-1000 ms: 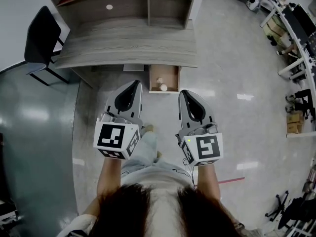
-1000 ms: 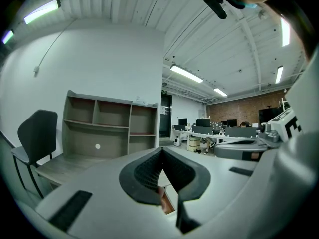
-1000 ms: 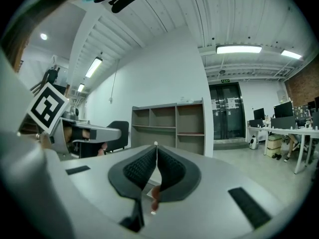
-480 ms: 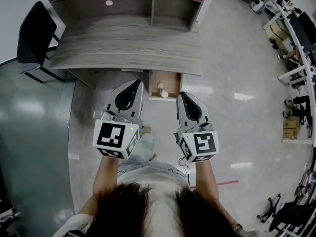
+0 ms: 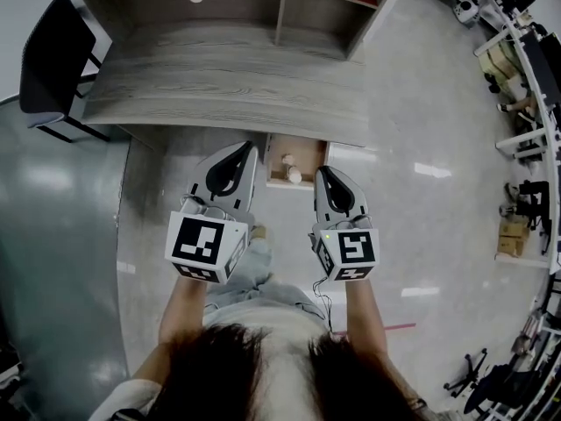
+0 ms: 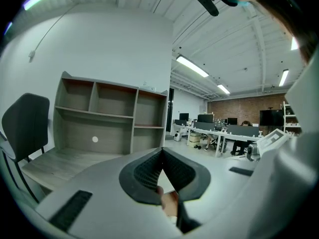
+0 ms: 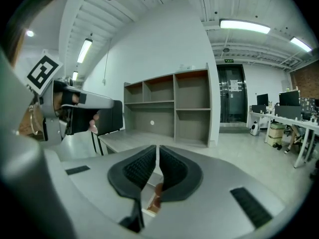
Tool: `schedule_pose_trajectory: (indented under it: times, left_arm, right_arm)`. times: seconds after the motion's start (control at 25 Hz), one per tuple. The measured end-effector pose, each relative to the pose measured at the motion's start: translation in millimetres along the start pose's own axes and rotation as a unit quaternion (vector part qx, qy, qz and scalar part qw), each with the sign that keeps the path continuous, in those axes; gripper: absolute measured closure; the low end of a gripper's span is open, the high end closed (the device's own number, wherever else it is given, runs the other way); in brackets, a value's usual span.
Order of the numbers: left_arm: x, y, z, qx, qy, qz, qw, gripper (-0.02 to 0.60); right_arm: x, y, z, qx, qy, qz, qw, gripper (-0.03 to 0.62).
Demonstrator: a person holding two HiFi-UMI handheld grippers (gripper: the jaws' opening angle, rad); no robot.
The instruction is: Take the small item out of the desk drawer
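Wooden drawer (image 5: 275, 170) open under bench (image 5: 219, 90), small pale item (image 5: 294, 175) inside. Left tongs (image 5: 244, 146) and right tongs (image 5: 321, 171) both closed, empty, near drawer.

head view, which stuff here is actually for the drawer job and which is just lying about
For the job: open drawer, small pale item inside it, left gripper, right gripper.
Just around: black chair, shelf unit.
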State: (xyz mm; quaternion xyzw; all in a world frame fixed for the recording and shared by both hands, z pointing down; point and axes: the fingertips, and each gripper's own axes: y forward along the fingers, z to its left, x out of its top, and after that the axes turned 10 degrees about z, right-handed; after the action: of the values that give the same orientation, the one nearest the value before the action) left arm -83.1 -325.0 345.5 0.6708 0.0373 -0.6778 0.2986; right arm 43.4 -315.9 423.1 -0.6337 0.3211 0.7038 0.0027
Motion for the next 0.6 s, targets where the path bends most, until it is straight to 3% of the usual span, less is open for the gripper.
schedule_pose_trajectory:
  times: [0.6]
  left_arm:
    - [-20,43,32,-0.006,-0.007,0.025,0.9997,0.569]
  right_arm:
    - [-64,84,-16,0.004,0.015,0.094,0.995,0.563]
